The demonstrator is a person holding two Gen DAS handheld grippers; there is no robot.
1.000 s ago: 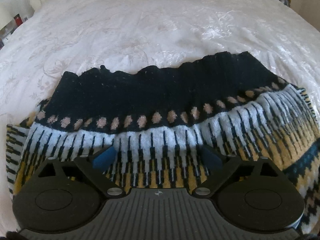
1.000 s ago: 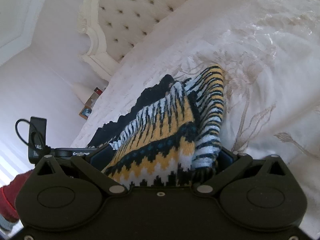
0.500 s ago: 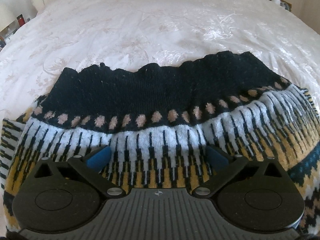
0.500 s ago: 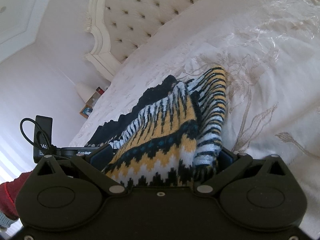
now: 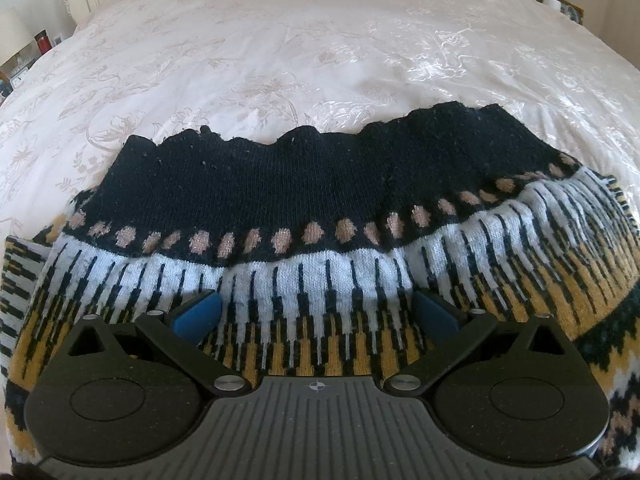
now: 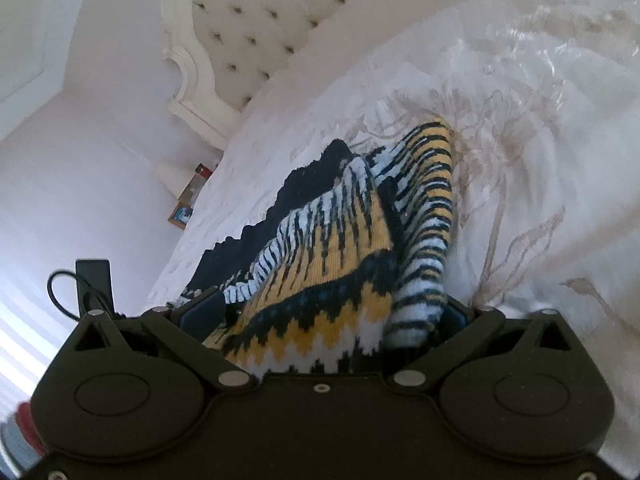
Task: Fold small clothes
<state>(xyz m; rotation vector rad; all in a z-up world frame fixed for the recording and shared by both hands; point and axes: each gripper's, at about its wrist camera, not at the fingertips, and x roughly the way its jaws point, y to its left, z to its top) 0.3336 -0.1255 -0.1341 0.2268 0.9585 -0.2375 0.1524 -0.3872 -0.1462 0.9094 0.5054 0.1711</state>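
Observation:
A small patterned knit sweater, black, white, yellow and pink, lies on the white bedspread. Its black ribbed hem faces away from me. My left gripper is open, its blue pads spread wide on the white-and-yellow band. In the right wrist view the sweater is bunched and fills the space between the jaws of my right gripper, whose fingers stand wide apart. A folded striped sleeve hangs at the right side there.
A tufted white headboard stands beyond the bed. Bedside tables with lamps and small items sit at both far corners. The left gripper's black body with a cable shows at left in the right wrist view.
The left gripper has moved slightly forward and lifted its view; more bed is visible. The right gripper has tilted, with the sweater still between its fingers.

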